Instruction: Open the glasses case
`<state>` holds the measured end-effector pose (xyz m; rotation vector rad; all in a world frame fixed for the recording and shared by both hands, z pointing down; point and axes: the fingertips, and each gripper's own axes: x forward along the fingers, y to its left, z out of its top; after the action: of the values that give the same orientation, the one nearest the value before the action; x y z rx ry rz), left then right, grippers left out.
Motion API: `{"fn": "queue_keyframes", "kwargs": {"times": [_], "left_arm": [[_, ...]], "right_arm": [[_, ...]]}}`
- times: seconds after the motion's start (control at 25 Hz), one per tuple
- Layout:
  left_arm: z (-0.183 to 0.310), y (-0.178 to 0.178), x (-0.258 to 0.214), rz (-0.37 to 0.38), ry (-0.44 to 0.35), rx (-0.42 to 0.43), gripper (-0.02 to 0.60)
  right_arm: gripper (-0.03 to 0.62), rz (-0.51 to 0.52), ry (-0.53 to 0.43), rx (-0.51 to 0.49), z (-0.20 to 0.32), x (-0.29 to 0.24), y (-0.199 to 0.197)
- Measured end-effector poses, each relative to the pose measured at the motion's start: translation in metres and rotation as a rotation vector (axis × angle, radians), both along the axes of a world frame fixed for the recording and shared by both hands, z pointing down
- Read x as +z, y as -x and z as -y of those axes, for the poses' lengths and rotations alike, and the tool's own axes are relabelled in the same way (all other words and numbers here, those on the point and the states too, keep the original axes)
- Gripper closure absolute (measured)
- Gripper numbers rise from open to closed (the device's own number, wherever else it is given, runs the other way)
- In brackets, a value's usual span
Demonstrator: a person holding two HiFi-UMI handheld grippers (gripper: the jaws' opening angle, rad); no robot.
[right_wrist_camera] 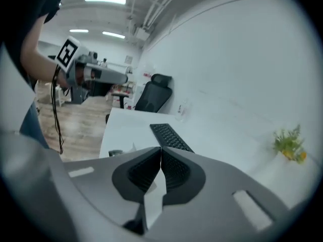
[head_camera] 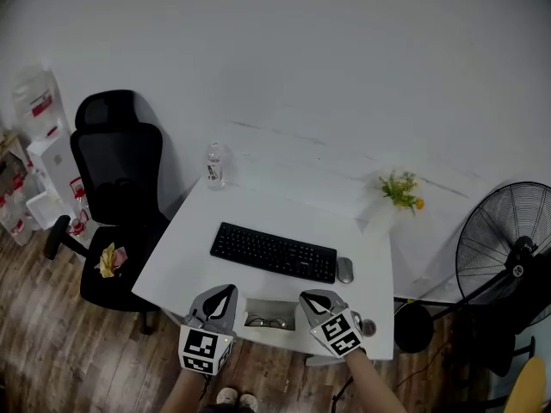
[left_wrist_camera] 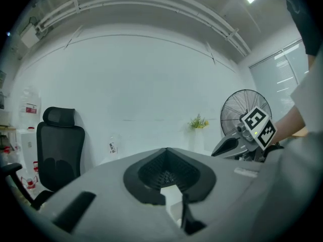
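The white glasses case (head_camera: 269, 312) lies open at the table's near edge, with a pair of dark-rimmed glasses (head_camera: 269, 323) inside it. My left gripper (head_camera: 226, 291) hovers just left of the case and my right gripper (head_camera: 310, 298) just right of it; neither touches it. In the left gripper view the left gripper (left_wrist_camera: 166, 150) has its jaws together with nothing between them, and it points level over the table. The right gripper (right_wrist_camera: 160, 149) is shut and empty, its pads meeting in a thin line, and it is tilted towards the keyboard (right_wrist_camera: 170, 136).
On the white table (head_camera: 198, 239) a black keyboard (head_camera: 274, 252) and a grey mouse (head_camera: 344, 270) lie behind the case. A water bottle (head_camera: 214, 165) stands far left, a potted plant (head_camera: 400, 189) far right. A black office chair (head_camera: 116, 188) stands left, a floor fan (head_camera: 508, 239) right.
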<state>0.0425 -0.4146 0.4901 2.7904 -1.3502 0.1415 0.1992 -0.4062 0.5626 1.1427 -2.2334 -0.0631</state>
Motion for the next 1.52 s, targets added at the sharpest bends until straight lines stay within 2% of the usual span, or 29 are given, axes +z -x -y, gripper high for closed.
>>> {"fn": "queue_keyframes", "kwargs": {"times": [0.36,0.56,0.96,1.52], "left_arm": [[-0.005,-0.015,-0.010,-0.004,-0.024,0.040,0.574],[-0.008,-0.013,-0.015,-0.006,-0.035,0.043,0.574],[-0.010,-0.009,-0.016,-0.007,-0.036,0.047,0.574],[-0.013,-0.006,-0.013,-0.005,-0.030,0.041,0.574]], "right_arm": [[0.586,0.444,-0.254,0.338,-0.034,-0.071,-0.029],[0.586,0.601,-0.334,0.480,-0.061,-0.091,-0.052],[0.588,0.590,-0.340,0.593,-0.086,-0.073,-0.061],[0.588,0.576,-0.330,0.601,-0.091,-0.068,-0.059]]}}
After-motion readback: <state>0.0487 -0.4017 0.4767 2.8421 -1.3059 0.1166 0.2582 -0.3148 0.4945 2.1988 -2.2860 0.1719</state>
